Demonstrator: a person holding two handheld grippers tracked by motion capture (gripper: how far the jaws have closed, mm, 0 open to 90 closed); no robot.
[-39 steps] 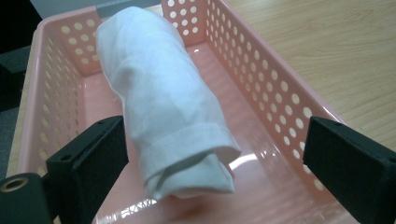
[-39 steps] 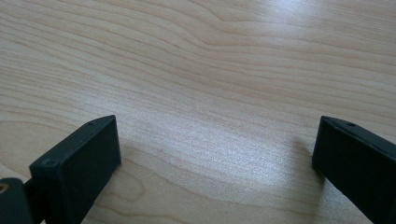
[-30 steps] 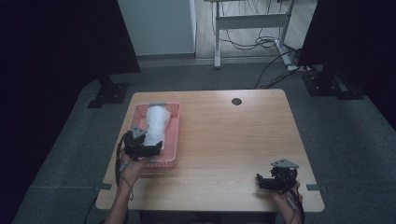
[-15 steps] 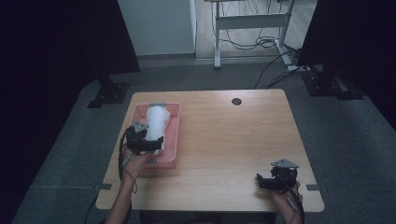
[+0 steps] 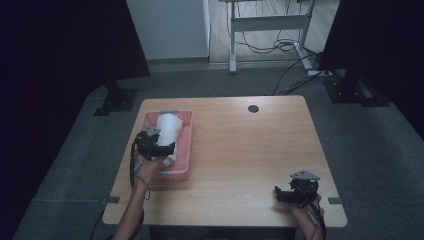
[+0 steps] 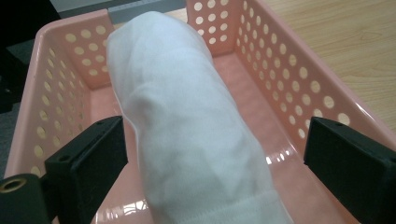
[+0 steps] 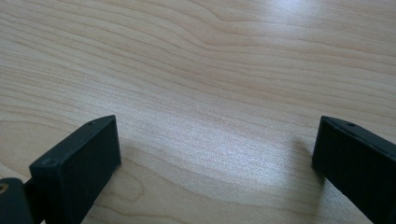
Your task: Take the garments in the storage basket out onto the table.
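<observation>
A rolled white cloth (image 6: 187, 126) lies in the pink perforated basket (image 5: 181, 150) near the surface's (image 5: 240, 150) left edge, between the spread left tool (image 6: 215, 154). Right tool (image 7: 217, 163), spread, rests near the front right corner.

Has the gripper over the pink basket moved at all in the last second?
Yes. Judged against the pink basket in the high view, the left gripper has crept forward, farther over the basket and along the white cloth roll. The basket itself has stayed put.
</observation>
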